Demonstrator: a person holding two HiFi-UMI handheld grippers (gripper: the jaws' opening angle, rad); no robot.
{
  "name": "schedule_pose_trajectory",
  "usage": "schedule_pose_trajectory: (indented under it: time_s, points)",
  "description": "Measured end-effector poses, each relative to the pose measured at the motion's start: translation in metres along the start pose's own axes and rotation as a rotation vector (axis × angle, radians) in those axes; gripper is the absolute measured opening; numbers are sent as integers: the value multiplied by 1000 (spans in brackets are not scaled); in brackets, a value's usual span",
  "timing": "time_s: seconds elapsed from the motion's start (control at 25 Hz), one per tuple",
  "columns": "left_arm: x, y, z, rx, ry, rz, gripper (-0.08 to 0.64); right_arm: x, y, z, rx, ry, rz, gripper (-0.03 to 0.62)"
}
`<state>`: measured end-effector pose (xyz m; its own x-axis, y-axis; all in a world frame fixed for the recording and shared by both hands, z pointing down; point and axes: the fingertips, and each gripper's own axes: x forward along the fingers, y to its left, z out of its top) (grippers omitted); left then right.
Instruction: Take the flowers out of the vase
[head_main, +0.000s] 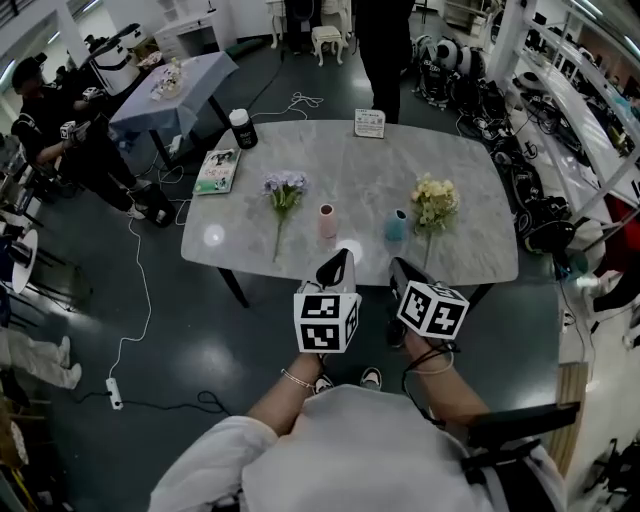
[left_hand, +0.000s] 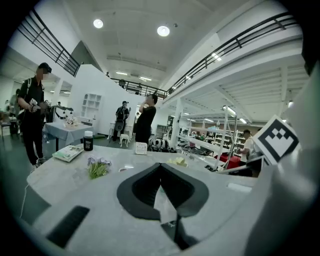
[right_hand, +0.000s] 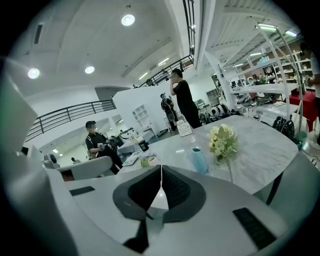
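left gripper (head_main: 338, 262) and right gripper (head_main: 399, 268) are both closed on nothing, by the near edge of the marble table (head_main: 480, 180). beyond them, purple flowers (head_main: 285, 190) lie beside the pink vase (head_main: 327, 222), and yellow flowers (head_main: 434, 203) beside the blue vase (head_main: 396, 226). the print on the far black jar (head_main: 243, 128), book (head_main: 217, 170) and card (head_main: 369, 123) is unreadable.

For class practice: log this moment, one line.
left gripper shut; right gripper shut; purple flowers beside pink vase; yellow flowers beside blue vase

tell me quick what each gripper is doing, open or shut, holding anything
Left gripper: shut, holding nothing.
Right gripper: shut, holding nothing.
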<state>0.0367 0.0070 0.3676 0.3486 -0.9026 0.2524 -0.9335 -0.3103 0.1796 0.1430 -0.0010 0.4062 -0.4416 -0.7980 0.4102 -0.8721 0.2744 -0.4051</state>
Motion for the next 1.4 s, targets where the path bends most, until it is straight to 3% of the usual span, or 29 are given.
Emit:
schedule_pose_trajectory:
  time_s: [1.4]
  points:
    - [21, -9, 12, 18, -10, 15, 9, 7, -5, 17, -89, 3, 39, 5]
